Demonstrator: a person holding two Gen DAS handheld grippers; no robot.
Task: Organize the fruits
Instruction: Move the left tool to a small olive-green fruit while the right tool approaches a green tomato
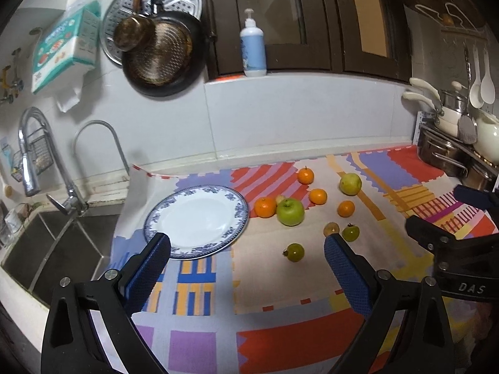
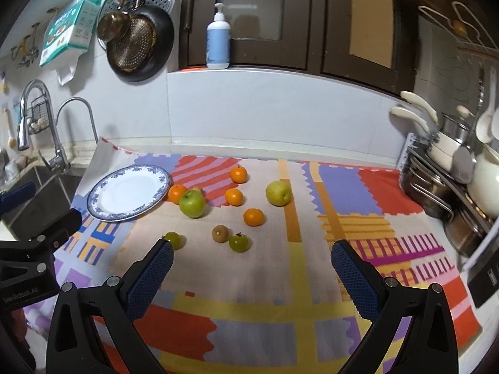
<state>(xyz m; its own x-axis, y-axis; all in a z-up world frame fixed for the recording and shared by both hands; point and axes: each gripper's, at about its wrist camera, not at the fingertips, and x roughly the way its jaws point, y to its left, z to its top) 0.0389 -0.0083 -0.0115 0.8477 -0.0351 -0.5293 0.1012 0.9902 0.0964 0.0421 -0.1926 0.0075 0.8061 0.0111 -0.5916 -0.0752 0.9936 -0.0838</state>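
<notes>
A white plate with a blue rim (image 1: pixel 168 233) (image 2: pixel 96 205) lies empty on the patterned cloth. To its right lie several oranges (image 1: pixel 265 207) (image 2: pixel 253 217), a green apple (image 1: pixel 290 211) (image 2: pixel 192 203), a yellow-green apple (image 1: pixel 350 184) (image 2: pixel 278 193), two small green tomato-like fruits (image 1: pixel 295 252) (image 2: pixel 239 243) and a small brown fruit (image 1: pixel 331 228) (image 2: pixel 220 233). My left gripper (image 1: pixel 248 246) hovers open above the cloth, its left finger over the plate's near rim. My right gripper (image 2: pixel 252 252) is open too, nearer than the fruit, holding nothing.
A sink (image 1: pixel 46 249) with taps (image 1: pixel 31 155) lies left of the cloth. Pots and utensils (image 2: pixel 452 180) crowd the right end. A soap bottle (image 2: pixel 218 40) stands on the sill, and pans (image 1: pixel 156 53) hang on the wall. The near cloth (image 2: pixel 249 311) carries nothing.
</notes>
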